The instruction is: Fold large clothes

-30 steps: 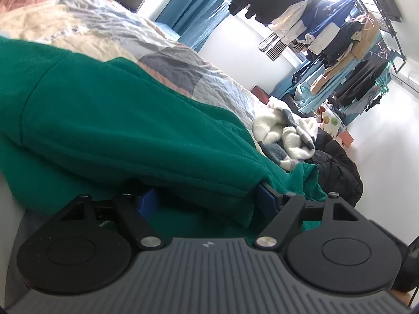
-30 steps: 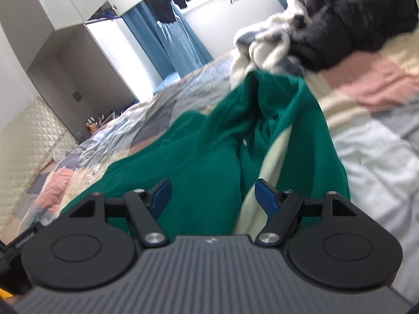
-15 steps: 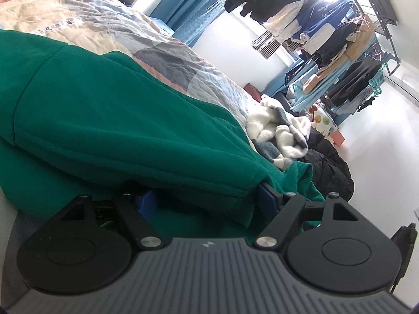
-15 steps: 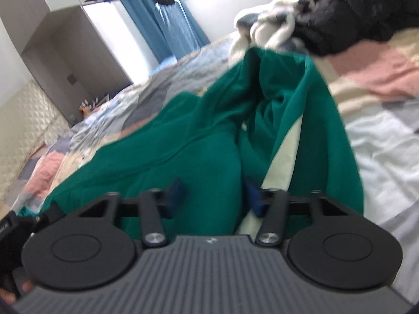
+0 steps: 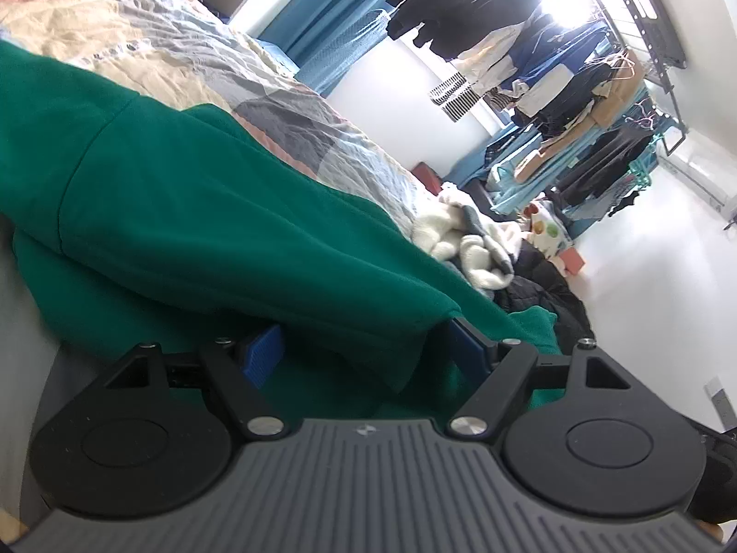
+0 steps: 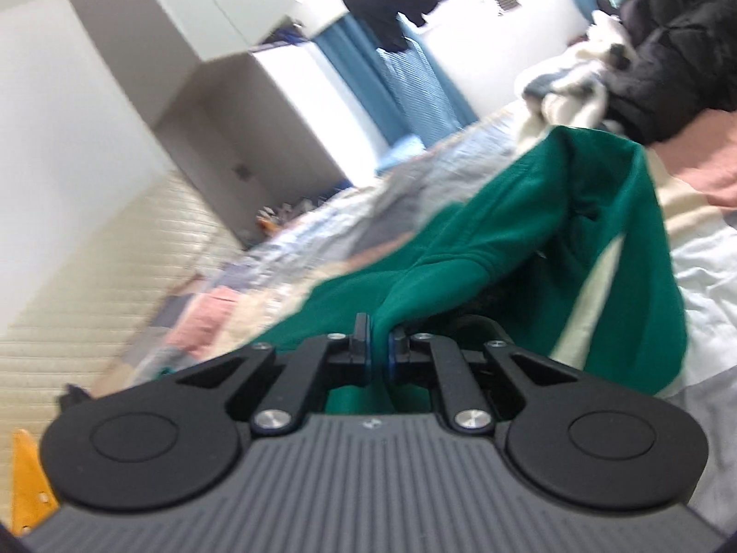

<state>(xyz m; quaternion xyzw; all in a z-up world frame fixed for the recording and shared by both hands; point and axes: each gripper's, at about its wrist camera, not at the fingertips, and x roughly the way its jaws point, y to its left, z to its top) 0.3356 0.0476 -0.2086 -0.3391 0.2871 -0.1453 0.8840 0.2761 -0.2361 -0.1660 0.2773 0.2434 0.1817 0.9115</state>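
Observation:
A large green sweatshirt [image 5: 207, 212] with a cream stripe lies on the patchwork bedspread [image 5: 285, 106]. My left gripper [image 5: 359, 345] is open, its blue pads spread wide, with a folded green edge lying between and over them. My right gripper [image 6: 378, 351] is shut on a pinch of the green sweatshirt [image 6: 529, 239] and lifts that fold off the bed; the cream stripe [image 6: 594, 290] shows to its right.
A white and grey fleece [image 5: 465, 249] and a black jacket [image 6: 681, 46] are heaped at the far end of the bed. A rack of hanging clothes [image 5: 576, 92] stands beyond. A white wardrobe [image 6: 193, 46] and blue curtains [image 6: 405, 83] line the wall.
My right gripper closed from wide open onto the green sweatshirt and raised it, tilting the view. My left gripper stayed open with the green fold across it.

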